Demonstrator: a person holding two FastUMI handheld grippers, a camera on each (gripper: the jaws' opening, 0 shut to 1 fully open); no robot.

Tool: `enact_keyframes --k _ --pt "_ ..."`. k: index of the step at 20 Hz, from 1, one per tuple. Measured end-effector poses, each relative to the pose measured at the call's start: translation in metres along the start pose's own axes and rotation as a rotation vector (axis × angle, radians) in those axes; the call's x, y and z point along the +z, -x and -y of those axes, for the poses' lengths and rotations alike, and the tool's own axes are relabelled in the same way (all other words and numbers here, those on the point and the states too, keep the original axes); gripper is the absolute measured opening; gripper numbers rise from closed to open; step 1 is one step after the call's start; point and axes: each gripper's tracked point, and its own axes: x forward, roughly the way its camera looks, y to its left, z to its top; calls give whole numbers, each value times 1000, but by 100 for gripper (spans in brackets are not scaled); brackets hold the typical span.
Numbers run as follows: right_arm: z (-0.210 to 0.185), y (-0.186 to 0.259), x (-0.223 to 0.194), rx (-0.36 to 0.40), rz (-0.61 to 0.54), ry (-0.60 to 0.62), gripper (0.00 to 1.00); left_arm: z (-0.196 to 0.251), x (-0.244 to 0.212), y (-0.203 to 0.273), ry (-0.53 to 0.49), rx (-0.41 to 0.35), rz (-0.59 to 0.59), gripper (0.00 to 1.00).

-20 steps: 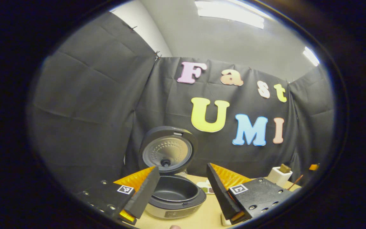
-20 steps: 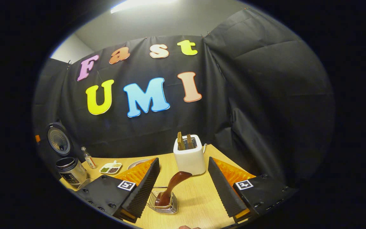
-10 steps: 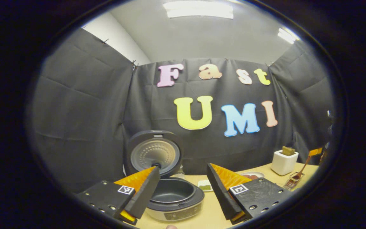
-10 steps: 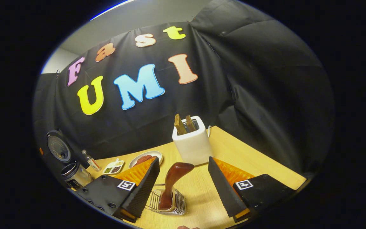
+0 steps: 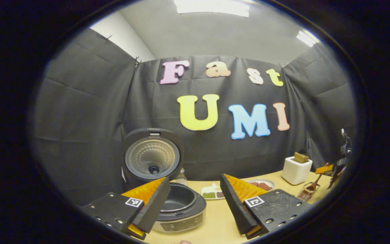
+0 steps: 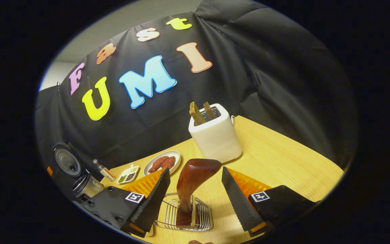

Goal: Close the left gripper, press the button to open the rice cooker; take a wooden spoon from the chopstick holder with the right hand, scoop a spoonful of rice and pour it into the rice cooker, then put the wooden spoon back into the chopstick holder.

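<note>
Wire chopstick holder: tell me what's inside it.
The wooden spoon stands in the wire chopstick holder, handle up and leaning. Its bowl end is screened by the wires; nothing else shows inside.

Staged recording booth, not a real kitchen. Black cloth point(image 5: 90, 112) hangs creased as walls on three sides, pinned along its top edge; above it a plain pale wall and ceiling with strip lights point(image 5: 212, 6), office-like. One light wooden table point(image 6: 283, 159) carries kitchen props: an open rice cooker point(image 5: 178, 206), a white toaster point(image 6: 215, 135) with two slices in it, a plate of sliced meat point(image 6: 163, 162), a divided dish of grains point(image 6: 127, 174), a small bottle point(image 6: 104, 171), and a wire holder point(image 6: 188, 217) with a wooden spoon point(image 6: 191, 179).
</note>
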Motion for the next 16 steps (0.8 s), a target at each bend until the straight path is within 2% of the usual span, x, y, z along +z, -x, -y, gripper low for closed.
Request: enact_keyframes --k 6,7,8,10,11,13,14,15,16 --pt "-8 -13 -1 38 -15 -27 98 4 -15 -9 23 -9 -36 93" --pt "-8 -15 -4 39 -21 -31 95 4 -17 -10 33 -11 -39 90" --pt "-7 -17 -7 43 -31 -34 83 3 -19 -11 43 -10 -39 91" --pt "-8 -13 -7 44 -37 -39 75 2 -24 -13 64 -10 -43 90" --pt "-9 -12 -6 50 -31 -43 58 0 -27 -13 72 -8 -48 91" --pt "-15 -8 7 58 11 -75 54 -8 -37 -14 83 2 -69 90" --pt "-15 -6 14 52 22 -93 37 -12 -43 -13 90 9 -81 90" --pt "-18 -5 13 54 25 -102 32 -14 -45 -13 102 11 -85 93" --pt "-19 -7 12 43 22 -91 31 -15 -46 -11 116 7 -86 91"
